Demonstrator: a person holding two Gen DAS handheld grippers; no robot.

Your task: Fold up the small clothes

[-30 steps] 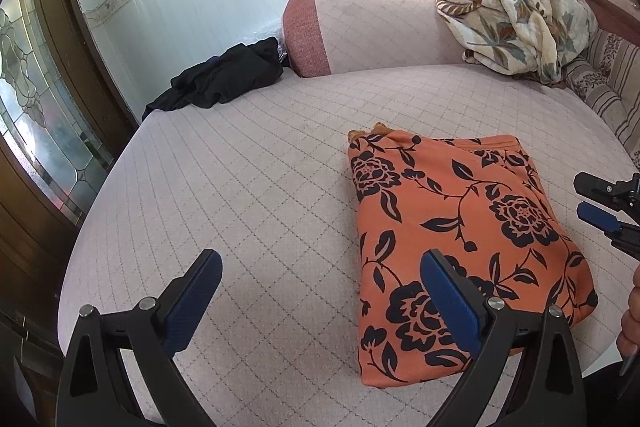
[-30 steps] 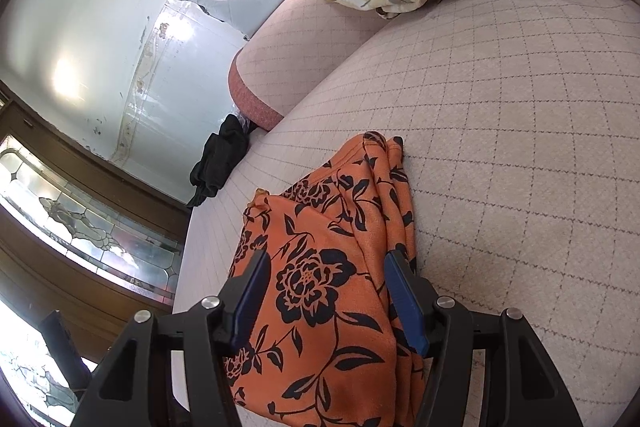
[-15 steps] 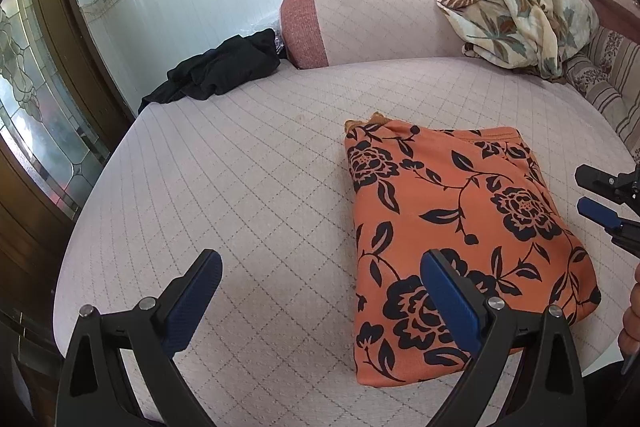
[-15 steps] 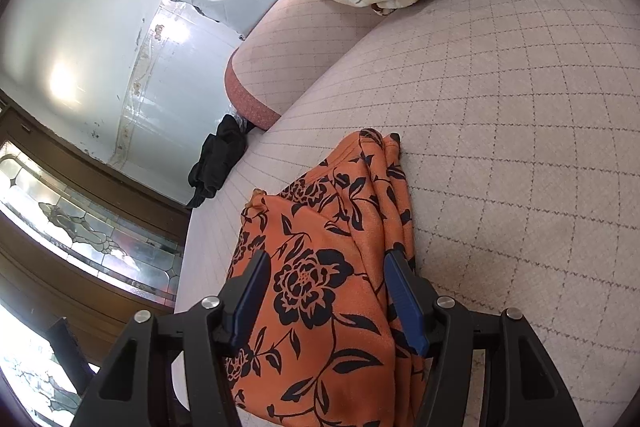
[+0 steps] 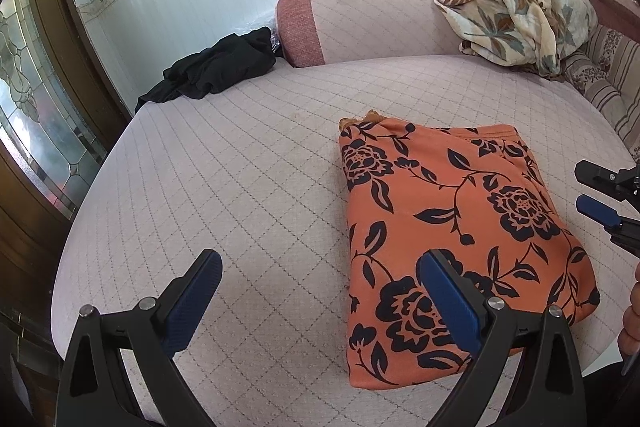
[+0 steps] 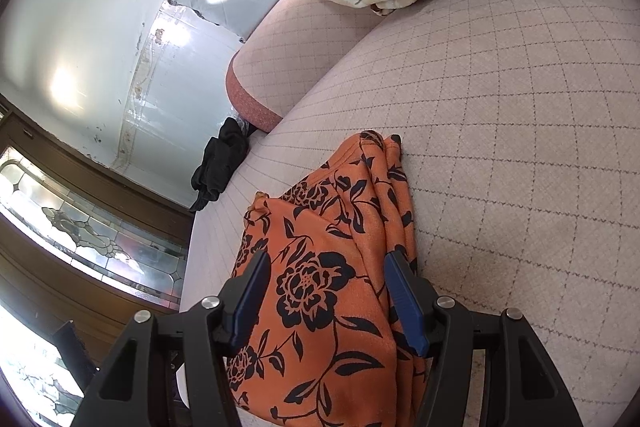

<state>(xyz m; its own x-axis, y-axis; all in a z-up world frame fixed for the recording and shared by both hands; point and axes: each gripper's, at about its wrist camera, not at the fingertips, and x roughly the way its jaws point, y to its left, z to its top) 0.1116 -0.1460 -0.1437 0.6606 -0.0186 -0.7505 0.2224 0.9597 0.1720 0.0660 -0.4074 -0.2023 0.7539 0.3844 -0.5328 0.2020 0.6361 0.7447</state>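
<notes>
Nothing of note has moved since the earlier frames: both grippers and the cloth lie as they did a second ago. One folded orange garment with a black flower print rests flat on the pale quilted cushion with a diamond stitch pattern, toward the right and near side of it. The left gripper hovers over the near edge with its two blue-padded fingers standing wide apart; the left pad is over bare cushion, the right pad is over the near left part of the garment, and nothing is held between them. The right gripper stands about half open, its two blue pads on both sides of the near right corner of the garment, where the folded layers show as a stack; whether the pads press the cloth I cannot tell. In the left view this gripper enters from the right edge, with part of a hand below it. Far left lies one crumpled black garment against the wall. Far right sits one bundled cream blanket with a leaf print on the backrest.
</notes>
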